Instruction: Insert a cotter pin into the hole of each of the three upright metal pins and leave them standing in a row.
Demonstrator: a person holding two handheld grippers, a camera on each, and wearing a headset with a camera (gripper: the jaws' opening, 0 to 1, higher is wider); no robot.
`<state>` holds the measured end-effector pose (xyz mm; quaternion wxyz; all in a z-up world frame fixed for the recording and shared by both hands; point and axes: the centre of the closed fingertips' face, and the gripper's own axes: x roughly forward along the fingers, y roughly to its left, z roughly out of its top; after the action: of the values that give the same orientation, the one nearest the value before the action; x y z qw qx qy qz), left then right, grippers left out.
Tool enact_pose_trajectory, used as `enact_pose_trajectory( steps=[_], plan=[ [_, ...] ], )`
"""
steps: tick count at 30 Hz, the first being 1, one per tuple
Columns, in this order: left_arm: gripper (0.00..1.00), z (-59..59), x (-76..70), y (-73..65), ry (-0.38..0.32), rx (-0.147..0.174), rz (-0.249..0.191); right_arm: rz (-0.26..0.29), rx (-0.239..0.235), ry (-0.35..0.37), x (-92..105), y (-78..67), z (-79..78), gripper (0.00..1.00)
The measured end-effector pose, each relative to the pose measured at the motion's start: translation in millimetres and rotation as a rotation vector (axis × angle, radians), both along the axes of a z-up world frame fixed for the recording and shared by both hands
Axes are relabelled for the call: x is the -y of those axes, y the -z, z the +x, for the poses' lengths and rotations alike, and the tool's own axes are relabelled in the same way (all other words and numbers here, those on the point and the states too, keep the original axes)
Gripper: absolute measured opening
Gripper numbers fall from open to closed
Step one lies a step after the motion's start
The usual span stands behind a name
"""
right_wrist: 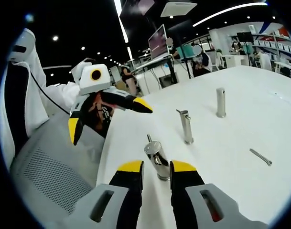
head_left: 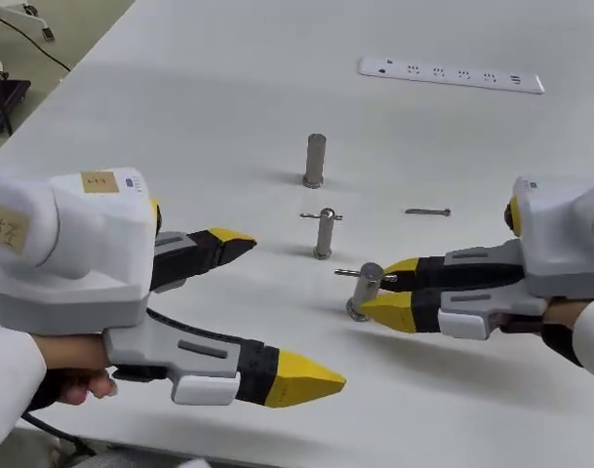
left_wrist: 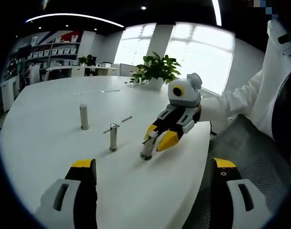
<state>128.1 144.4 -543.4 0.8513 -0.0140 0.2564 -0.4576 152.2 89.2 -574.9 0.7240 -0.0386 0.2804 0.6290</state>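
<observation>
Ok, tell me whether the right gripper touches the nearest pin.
Touching. The right gripper view shows the nearest pin tilted, pinched between the right gripper jaws.

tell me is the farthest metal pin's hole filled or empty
Empty: nothing crosses the farthest metal pin; a loose cotter pin lies on the table.

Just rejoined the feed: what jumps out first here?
The right gripper clamps the tilted nearest pin, a cotter pin through it. The middle pin carries one too; the far pin is bare, a loose cotter pin lying right of the row. The left gripper hangs wide open at left.
</observation>
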Motion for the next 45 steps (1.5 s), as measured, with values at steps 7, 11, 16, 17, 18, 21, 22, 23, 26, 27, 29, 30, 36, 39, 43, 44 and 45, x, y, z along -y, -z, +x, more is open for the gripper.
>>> enact_pose_trajectory(
  steps=[7,11,16,17,18,21,22,23,26,27,29,30,36,39,43,44,45],
  plan=[
    [0.99,0.2,-16.0,7.1,-0.067,-0.033,0.005,0.002,0.013,0.003,-2.9,0.5,2.5,0.13],
    [0.99,1.2,-25.6,9.1,-0.103,-0.054,0.011,-0.001,0.021,0.002,-2.6,1.0,3.3,0.11],
    [0.99,0.4,-31.5,8.4,-0.114,-0.049,0.025,0.000,0.023,0.002,-2.6,1.0,2.8,0.11],
    [0.99,0.6,-32.9,7.7,-0.117,-0.044,0.027,-0.003,0.036,-0.001,-2.0,0.7,2.0,0.10],
    [0.99,0.9,-33.4,7.2,-0.119,-0.042,0.027,-0.004,0.051,-0.004,-2.2,0.1,2.7,0.10],
    [0.99,1.5,-34.7,6.2,-0.125,-0.041,0.023,0.001,0.072,0.006,-0.8,-3.7,5.8,0.08],
    [0.99,1.8,-35.0,5.8,-0.126,-0.039,0.022,0.000,0.067,0.009,-1.0,-3.5,7.4,0.07],
    [0.99,1.6,-35.1,5.7,-0.125,-0.039,0.021,0.000,0.073,0.006,-0.5,-3.3,6.1,0.07],
    [0.99,1.9,-36.5,6.2,-0.126,-0.033,0.032,-0.010,0.094,-0.005,-1.1,-3.3,7.5,0.07],
    [0.99,1.7,-36.6,6.3,-0.125,-0.033,0.033,-0.014,0.100,-0.008,-0.4,-3.3,7.8,0.07],
    [0.99,1.0,-36.6,6.3,-0.121,-0.032,0.036,-0.019,0.106,-0.010,-0.1,-3.2,10.7,0.07],
    [0.99,0.7,-36.7,6.3,-0.120,-0.032,0.037,-0.022,0.109,-0.011,0.3,-3.0,12.6,0.07],
    [0.99,0.2,-39.0,5.1,-0.122,-0.023,0.039,-0.045,0.135,0.001,9.0,-2.6,29.4,0.07],
    [0.99,-1.2,-40.3,6.1,-0.118,-0.024,0.049,-0.048,0.134,0.007,12.8,-2.2,35.5,0.07],
    [0.99,-2.0,-40.8,6.3,-0.121,-0.037,0.038,-0.051,0.139,0.024,17.9,-1.4,43.0,0.07],
    [0.99,-1.9,-41.0,6.6,-0.122,-0.039,0.038,-0.050,0.137,0.032,18.9,-1.3,46.2,0.07],
    [0.99,-1.6,-41.2,7.0,-0.123,-0.040,0.039,-0.049,0.134,0.040,19.8,-1.0,47.8,0.07]
  ],
)
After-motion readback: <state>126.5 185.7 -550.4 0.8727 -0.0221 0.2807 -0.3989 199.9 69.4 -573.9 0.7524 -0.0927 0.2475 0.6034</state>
